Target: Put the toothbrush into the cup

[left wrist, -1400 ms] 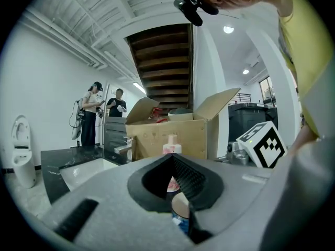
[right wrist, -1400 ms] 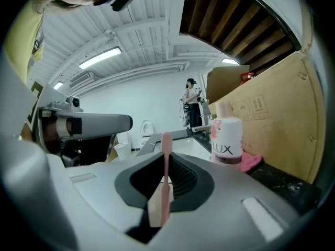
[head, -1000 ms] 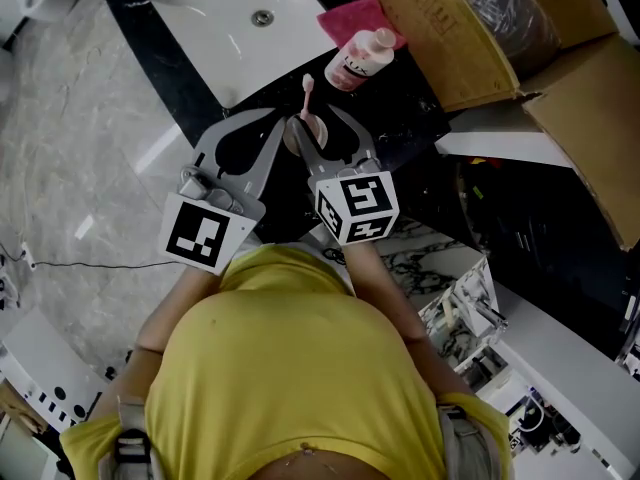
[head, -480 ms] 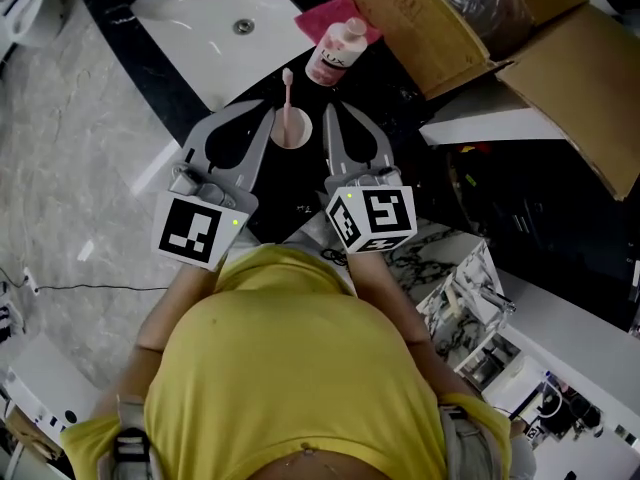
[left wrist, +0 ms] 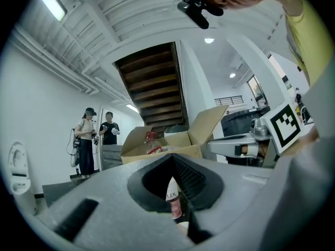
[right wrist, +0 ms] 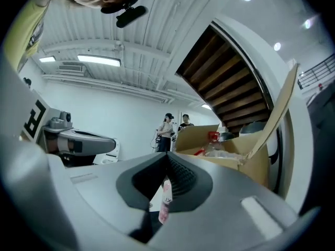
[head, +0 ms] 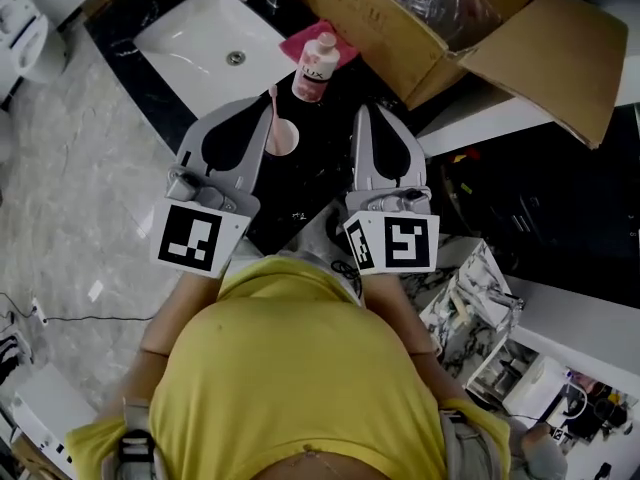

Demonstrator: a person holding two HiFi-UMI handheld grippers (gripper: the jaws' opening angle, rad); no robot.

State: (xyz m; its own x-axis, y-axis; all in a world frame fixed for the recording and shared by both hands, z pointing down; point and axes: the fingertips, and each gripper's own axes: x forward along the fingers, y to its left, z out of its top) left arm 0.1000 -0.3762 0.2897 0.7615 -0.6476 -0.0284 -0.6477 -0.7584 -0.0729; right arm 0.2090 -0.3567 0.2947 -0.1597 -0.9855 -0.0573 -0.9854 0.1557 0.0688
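A pink cup (head: 286, 141) stands on the black counter (head: 320, 168), and a pink toothbrush (head: 272, 106) sticks up out of it. My left gripper (head: 263, 102) is shut and empty, its right finger lying over the cup's left edge in the head view. My right gripper (head: 364, 109) is shut and empty too, a little to the right of the cup. In the left gripper view the shut left gripper (left wrist: 172, 156) points level at a pink bottle (left wrist: 174, 204). The right gripper (right wrist: 167, 155) also shows shut, with the same bottle (right wrist: 165, 204) beyond it.
A pink-capped bottle (head: 314, 64) and a pink cloth (head: 335, 40) lie behind the cup. A white sink (head: 205, 53) is at the back left and an open cardboard box (head: 400, 38) at the back right. Two people (left wrist: 97, 140) stand far off.
My right gripper stood open around the cup and toothbrush, then shut and drew back to the right. Both grippers have risen. The toothbrush stays standing in the cup.
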